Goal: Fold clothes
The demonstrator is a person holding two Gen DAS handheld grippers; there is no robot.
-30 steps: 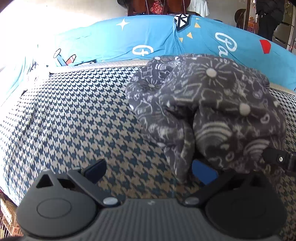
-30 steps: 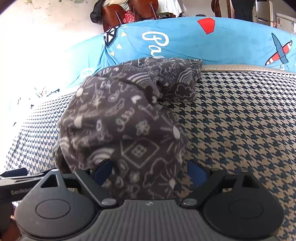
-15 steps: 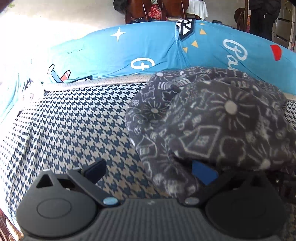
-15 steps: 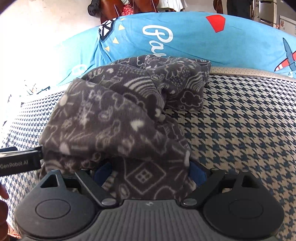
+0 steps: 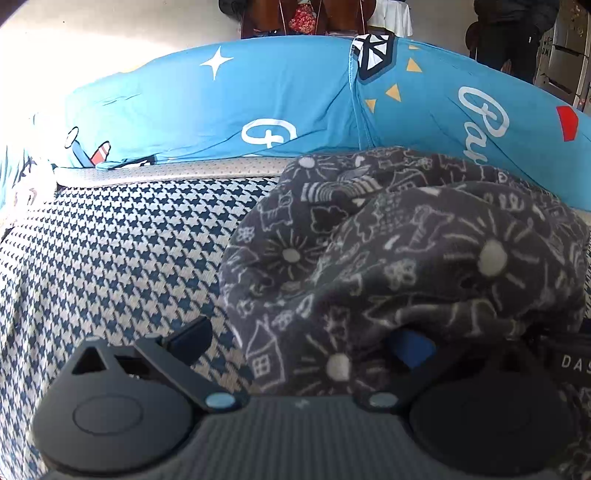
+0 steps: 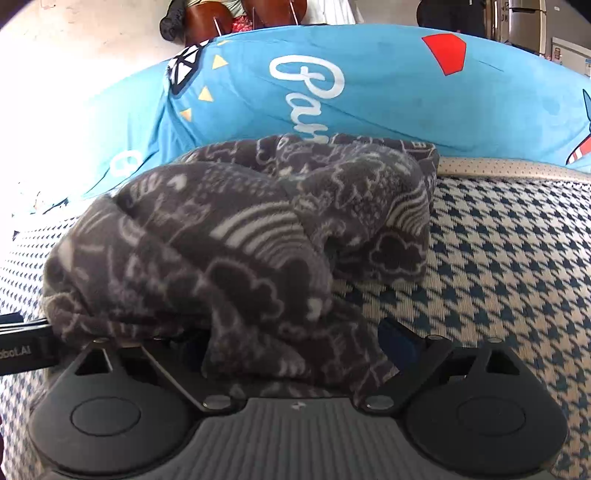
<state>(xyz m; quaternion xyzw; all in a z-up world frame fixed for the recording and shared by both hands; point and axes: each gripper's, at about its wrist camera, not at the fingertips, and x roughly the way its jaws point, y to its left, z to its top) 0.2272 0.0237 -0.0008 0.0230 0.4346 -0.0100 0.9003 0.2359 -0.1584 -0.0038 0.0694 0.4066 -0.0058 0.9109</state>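
A dark grey fleece garment [image 5: 406, 258] with white doodles lies bunched on the houndstooth bed cover [image 5: 122, 251]. My left gripper [image 5: 301, 339] has its jaws wide apart. The cloth drapes over its right blue pad [image 5: 410, 347], and its left fingertip [image 5: 192, 332] stands bare over the cover. My right gripper [image 6: 295, 341] is opening, with a thick fold of the garment [image 6: 229, 251] heaped between its jaws. Its left finger is hidden under the cloth, while its right pad [image 6: 397, 339] shows beside the fold. Each gripper's body shows at the edge of the other's view.
Blue bedding [image 5: 258, 103] with cartoon prints runs along the far side of the bed, just past the garment. The houndstooth cover [image 6: 509, 258] spreads to the right. Beyond stand wooden furniture [image 5: 306, 18] and a person in dark clothes [image 5: 506, 29].
Both grippers have moved forward toward the blue bedding, carrying the near part of the garment over its far part. The heap is now more bunched. The right jaws stand slightly wider.
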